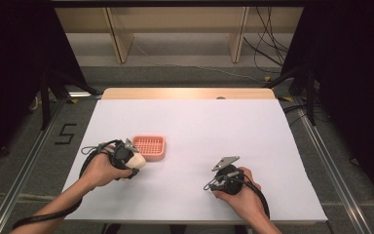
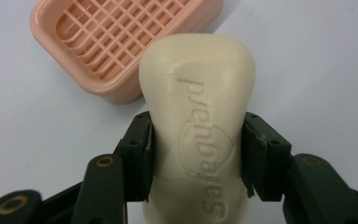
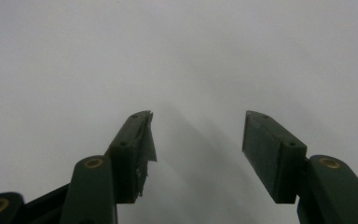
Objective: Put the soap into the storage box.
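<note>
soap bar (image 2: 196, 135) just beside soap dish (image 2: 98, 51)

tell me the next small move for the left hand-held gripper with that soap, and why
Probably carry the soap bar forward over the pink soap dish. The left hand-held gripper is clamped on the bar's sides, and the slatted dish sits empty just ahead of it on the white table.

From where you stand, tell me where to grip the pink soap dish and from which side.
Take the pink soap dish by its two long rims, coming straight down from above with the free right hand-held gripper. It lies flat and low on the white table; its slatted floor offers no hold, and the rim-to-rim span looks narrow enough to straddle.
</note>
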The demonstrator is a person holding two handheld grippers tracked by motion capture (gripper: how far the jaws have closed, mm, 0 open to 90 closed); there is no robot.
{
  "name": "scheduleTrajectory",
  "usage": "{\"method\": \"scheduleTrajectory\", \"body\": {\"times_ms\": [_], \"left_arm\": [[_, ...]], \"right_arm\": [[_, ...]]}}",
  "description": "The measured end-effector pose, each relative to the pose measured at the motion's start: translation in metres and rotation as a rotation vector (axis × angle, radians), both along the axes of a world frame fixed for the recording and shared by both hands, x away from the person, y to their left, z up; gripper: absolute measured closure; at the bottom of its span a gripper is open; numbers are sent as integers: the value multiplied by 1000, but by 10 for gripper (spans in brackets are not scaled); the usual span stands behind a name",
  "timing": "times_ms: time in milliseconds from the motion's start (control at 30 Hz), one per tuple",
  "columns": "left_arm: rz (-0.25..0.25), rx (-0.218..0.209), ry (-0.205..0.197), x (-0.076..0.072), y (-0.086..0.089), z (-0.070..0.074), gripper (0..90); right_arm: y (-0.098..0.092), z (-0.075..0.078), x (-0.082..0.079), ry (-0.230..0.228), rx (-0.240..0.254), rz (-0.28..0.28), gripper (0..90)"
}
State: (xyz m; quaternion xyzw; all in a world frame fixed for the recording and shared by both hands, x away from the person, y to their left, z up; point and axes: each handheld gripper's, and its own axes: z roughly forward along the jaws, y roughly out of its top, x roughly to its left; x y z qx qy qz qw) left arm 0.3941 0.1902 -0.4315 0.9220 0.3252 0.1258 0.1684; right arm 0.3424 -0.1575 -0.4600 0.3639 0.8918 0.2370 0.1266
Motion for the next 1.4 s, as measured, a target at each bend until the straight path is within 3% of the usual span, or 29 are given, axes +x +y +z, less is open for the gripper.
{"method": "scheduleTrajectory", "body": {"times_ms": [33, 67, 133, 167, 200, 700, 767, 867, 1400], "left_arm": [[-2, 2, -3, 0, 0, 0, 494], [27, -17, 7, -1, -1, 0, 495], [-16, 10, -7, 3, 0, 3, 495], [0, 5, 11, 2, -1, 3, 494], [10, -13, 2, 2, -3, 3, 494], [-87, 30, -1, 12, -15, 10, 494], [-83, 27, 2, 13, -16, 11, 494], [-87, 27, -3, 14, -18, 13, 494], [-111, 38, -14, 20, -20, 20, 494]], "right_arm": [[0, 0, 0, -3, -2, 3, 431], [0, 0, 0, -3, -2, 1, 431], [-1, 1, 0, -1, 0, -5, 431], [-1, 1, -1, -1, 2, -9, 431], [-2, 0, -1, -8, -3, -6, 431], [-8, 2, -5, -16, 6, -11, 430], [-7, 1, -7, -4, 23, -30, 428], [-9, 2, -6, -30, 7, -22, 427], [-10, 3, -8, -28, 14, -28, 423]]}}
